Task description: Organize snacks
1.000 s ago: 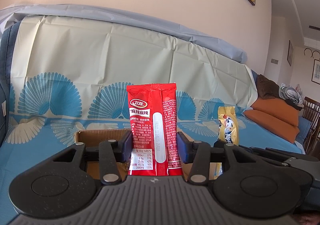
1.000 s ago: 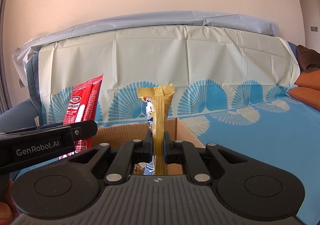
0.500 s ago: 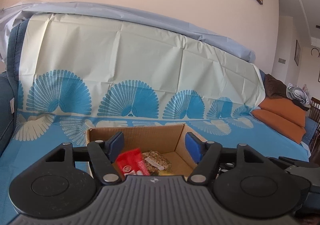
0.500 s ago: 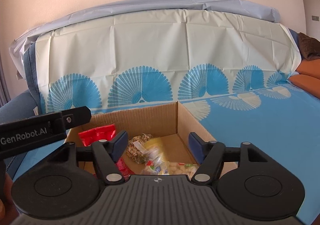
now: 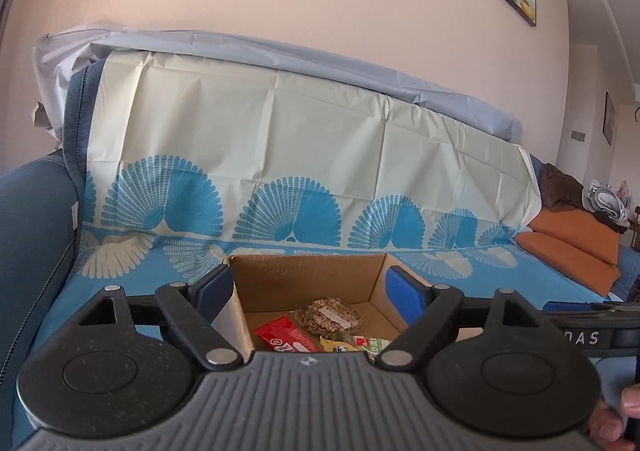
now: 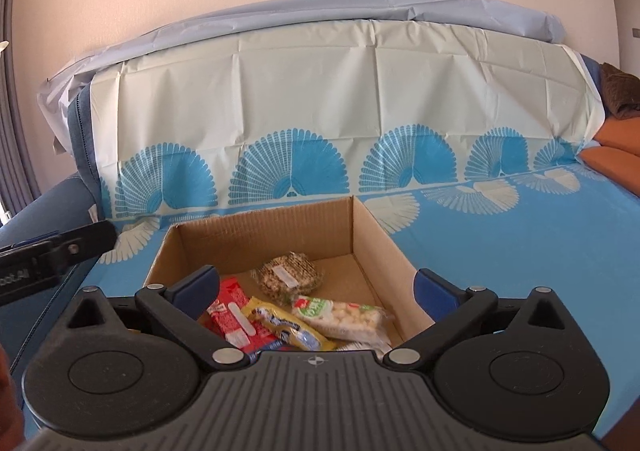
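An open cardboard box [image 6: 376,235] sits on the blue patterned sofa cover; it also shows in the left wrist view [image 5: 304,279]. Inside lie a red snack packet [image 6: 232,315], a yellow packet [image 6: 288,325], a clear bag of white puffs [image 6: 344,315] and a brown grain bar [image 6: 288,275]. In the left wrist view the red packet [image 5: 284,337] and the grain bar [image 5: 330,315] show. My left gripper [image 5: 310,289] is open and empty above the box's near side. My right gripper [image 6: 316,285] is open and empty over the box.
The sofa backrest [image 6: 320,99] rises behind the box under a cream and blue fan-pattern cover. Orange cushions [image 5: 572,243] lie at the far right. The sofa's blue armrest [image 5: 36,235] is at the left. The left gripper's body [image 6: 52,255] shows left of the box.
A second ago the left gripper held the red packet and the right held the yellow packet. Both opened and the packets dropped into the box. Both grippers have since risen slightly.
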